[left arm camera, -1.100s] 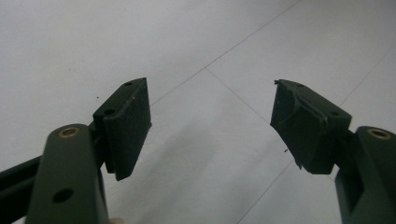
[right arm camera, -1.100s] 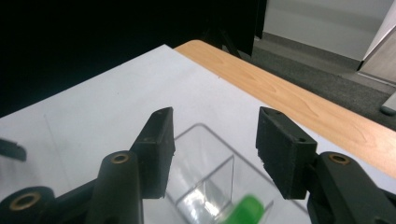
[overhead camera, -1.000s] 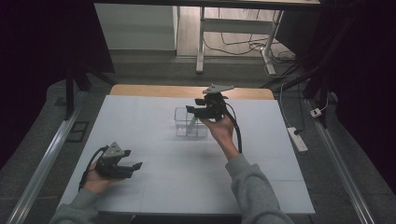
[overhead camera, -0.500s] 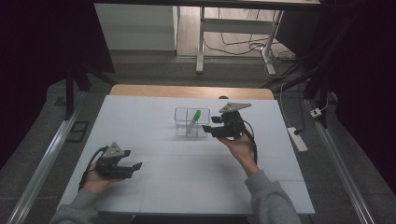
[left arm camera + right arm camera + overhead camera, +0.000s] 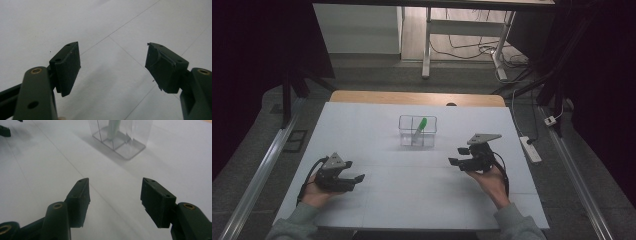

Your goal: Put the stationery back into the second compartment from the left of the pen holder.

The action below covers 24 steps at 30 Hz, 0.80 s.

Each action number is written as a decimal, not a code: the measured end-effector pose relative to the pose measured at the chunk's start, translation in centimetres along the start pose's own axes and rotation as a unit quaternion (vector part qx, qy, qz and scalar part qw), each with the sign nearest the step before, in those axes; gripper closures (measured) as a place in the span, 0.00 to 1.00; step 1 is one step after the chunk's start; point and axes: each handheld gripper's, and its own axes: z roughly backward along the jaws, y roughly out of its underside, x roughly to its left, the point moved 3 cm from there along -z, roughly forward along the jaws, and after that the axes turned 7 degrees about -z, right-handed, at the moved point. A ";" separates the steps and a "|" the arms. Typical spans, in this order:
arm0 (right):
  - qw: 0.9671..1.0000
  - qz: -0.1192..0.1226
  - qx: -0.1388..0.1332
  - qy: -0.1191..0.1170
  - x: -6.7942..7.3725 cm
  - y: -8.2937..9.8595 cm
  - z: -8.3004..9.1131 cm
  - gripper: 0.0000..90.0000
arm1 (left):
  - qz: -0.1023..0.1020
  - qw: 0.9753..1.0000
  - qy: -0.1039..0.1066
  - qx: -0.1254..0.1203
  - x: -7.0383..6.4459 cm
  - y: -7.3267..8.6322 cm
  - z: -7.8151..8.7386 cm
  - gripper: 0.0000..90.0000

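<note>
- A person's two hands rest low on a white table (image 5: 412, 200), each holding a black two-jaw gripper, seen from the high view.
- The right gripper (image 5: 457, 162) sits on the person's right, in front of and to the right of a clear plastic box (image 5: 417, 131); it is near the box but apart from it, its jaws pointing left across the table.
- In the right gripper view, that gripper (image 5: 113, 195) has its jaws spread wide with nothing between them, bare table showing in the gap.
- The clear box stands at the middle of the table toward the far edge; thin walls split it into compartments, and in the right gripper view it (image 5: 130, 147) lies ahead of the jaws, slightly right of centre.
- A green-capped marker (image 5: 420, 126) stands tilted inside the box, cap uppermost, leaning toward the back; it appears to sit in the right-hand compartment as seen from above. Its pale barrel (image 5: 113, 128) shows through the clear wall in the right gripper view.
- The left gripper (image 5: 356, 179) lies at the near left of the table, well apart from the box, its jaws pointing right.
- In the left gripper view, that gripper (image 5: 113, 66) is also released: jaws wide apart, empty, held just above the white surface, where thin seam lines cross.
- A grey three-cornered plate tops each gripper, and a dark cable trails from each toward the person's wrists.
- Beyond the table, a white power strip (image 5: 530, 149) lies on the floor at the right.
</note>
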 end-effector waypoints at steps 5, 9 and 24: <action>1.000 -0.009 0.003 0.005 -0.7 1.8 1.3 0.44 | 0.001 1.000 0.000 0.000 -0.1 0.0 0.0 0.31; 1.000 -0.006 0.005 0.009 -1.1 3.0 2.1 0.43 | 0.000 1.000 0.000 0.000 0.0 0.0 0.0 0.31; 1.000 -0.003 0.006 0.013 -1.6 4.5 3.1 0.43 | 0.002 1.000 0.000 -0.002 0.0 -0.1 -0.1 0.31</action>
